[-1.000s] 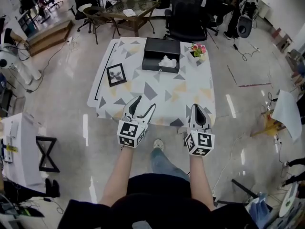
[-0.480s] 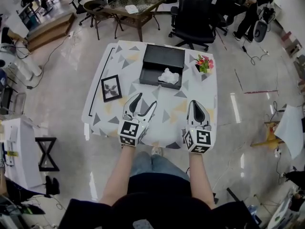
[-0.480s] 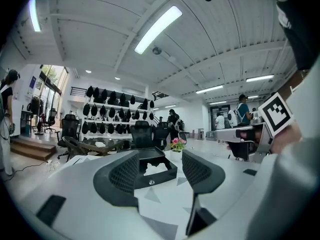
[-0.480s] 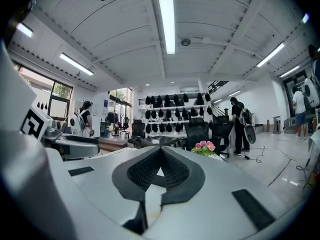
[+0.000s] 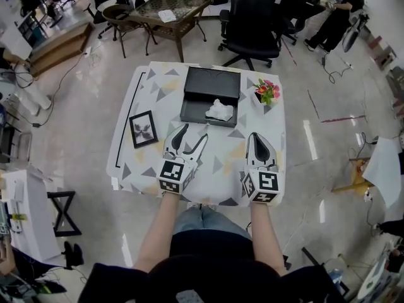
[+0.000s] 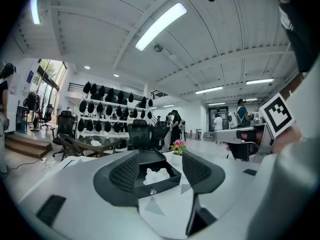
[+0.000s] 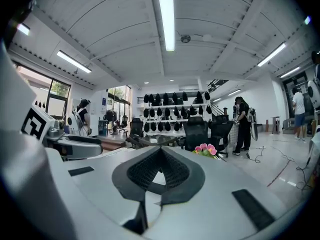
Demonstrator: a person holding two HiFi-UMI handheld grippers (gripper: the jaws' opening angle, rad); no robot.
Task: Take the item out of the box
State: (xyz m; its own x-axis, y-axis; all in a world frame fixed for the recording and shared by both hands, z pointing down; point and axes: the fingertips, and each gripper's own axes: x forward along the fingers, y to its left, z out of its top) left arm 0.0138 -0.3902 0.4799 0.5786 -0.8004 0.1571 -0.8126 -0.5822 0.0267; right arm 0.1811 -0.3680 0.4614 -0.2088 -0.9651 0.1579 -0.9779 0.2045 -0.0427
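Observation:
An open black box (image 5: 211,96) lies at the far side of the patterned table (image 5: 252,128), with a crumpled white item (image 5: 219,110) in its near right corner. Between the left jaws the box (image 6: 150,169) and the white item (image 6: 154,174) show ahead. My left gripper (image 5: 188,136) hovers over the table's near half, open, nothing between its fingers. My right gripper (image 5: 259,141) floats beside it to the right, jaws shut and holding nothing. Both stand short of the box.
A framed picture (image 5: 143,129) lies on the table's left. A pot of pink flowers (image 5: 266,91) stands right of the box; the flowers (image 7: 206,149) also show ahead of the right gripper. Office chairs (image 5: 251,11) and a glass table (image 5: 165,6) stand beyond.
The person has stepped up to the table; it now lies under both grippers, and the box is nearer. The jaws keep their states.

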